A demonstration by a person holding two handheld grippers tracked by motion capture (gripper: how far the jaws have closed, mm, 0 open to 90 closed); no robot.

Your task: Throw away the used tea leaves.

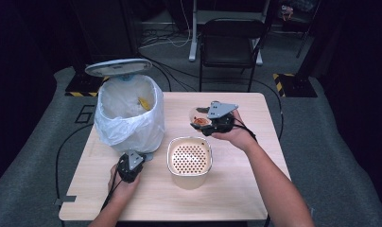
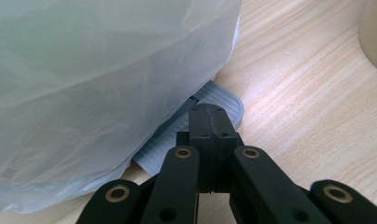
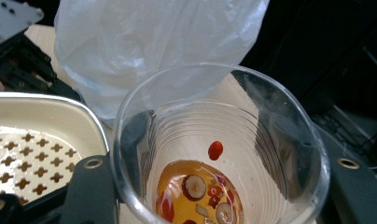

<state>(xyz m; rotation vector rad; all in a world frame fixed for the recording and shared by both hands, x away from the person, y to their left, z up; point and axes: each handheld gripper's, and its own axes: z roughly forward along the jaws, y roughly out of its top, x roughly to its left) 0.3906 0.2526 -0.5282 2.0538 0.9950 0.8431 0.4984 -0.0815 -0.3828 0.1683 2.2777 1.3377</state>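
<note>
My right gripper (image 1: 202, 122) is shut on a clear plastic cup (image 1: 197, 115), held above the table between the bin and the far right edge. In the right gripper view the cup (image 3: 219, 140) sits squeezed between the two black jaws of that gripper (image 3: 219, 186) and holds a little orange liquid, red berries and pale slices. My left gripper (image 1: 140, 157) is shut, its tips (image 2: 210, 114) lying on the grey ribbed pedal (image 2: 224, 100) at the foot of the bin (image 1: 127, 113). The bin's lid (image 1: 118, 67) stands open.
A white plastic bag (image 2: 98, 70) lines the bin, and something yellow (image 1: 144, 103) lies inside. A cream container with a perforated top (image 1: 189, 158) stands at the table's middle, just below the cup. A black chair (image 1: 229, 45) stands beyond the wooden table (image 1: 255, 189).
</note>
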